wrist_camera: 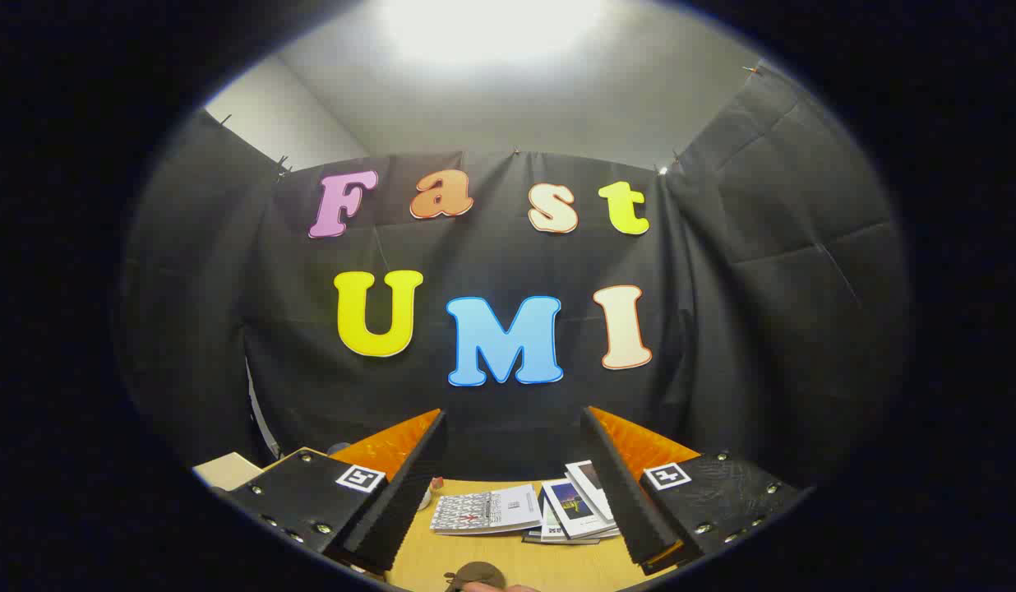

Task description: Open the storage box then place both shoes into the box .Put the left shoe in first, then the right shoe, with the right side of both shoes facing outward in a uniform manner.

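Wooden table (508, 559): booklets (485, 510) fanned between tongs' (516, 485) spread fingers; dark object (475, 575) nearer.

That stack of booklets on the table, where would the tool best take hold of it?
Probably by the near edge of the top booklet, coming in low from the tool's side. The booklets lie flat and fanned on the wooden table, so only overhanging edges offer anything to pinch. The tool stands open above them, fingers wide apart, holding nothing.

Camera riding the claw (512, 485), looking level along its spread fingers, low over the table (508, 559) (booklets (487, 510) near)
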`<action>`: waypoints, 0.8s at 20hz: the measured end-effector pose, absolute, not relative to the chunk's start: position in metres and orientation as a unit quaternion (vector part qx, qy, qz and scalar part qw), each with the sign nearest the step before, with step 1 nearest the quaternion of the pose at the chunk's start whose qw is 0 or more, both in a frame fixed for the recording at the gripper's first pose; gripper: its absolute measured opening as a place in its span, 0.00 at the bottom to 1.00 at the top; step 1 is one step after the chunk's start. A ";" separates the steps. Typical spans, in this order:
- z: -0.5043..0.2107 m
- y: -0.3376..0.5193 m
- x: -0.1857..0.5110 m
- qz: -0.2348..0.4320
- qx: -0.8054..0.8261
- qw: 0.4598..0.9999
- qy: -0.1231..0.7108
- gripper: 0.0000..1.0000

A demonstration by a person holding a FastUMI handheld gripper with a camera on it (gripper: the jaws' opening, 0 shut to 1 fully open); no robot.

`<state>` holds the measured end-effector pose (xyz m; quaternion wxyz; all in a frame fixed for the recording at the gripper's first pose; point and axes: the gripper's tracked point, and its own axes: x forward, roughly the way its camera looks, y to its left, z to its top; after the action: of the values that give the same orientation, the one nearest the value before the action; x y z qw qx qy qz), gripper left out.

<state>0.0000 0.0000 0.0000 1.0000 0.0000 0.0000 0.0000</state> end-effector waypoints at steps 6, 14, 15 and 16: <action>0.000 0.010 0.005 0.019 0.004 1.000 0.003 0.99; -0.007 0.014 0.013 0.023 0.018 0.999 0.016 0.99; -0.008 0.016 0.014 0.023 0.018 0.999 0.017 0.99; -0.008 0.015 0.014 0.022 0.017 0.999 0.018 0.99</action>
<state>0.0144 0.0148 -0.0081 0.9994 0.0166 0.0180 0.0225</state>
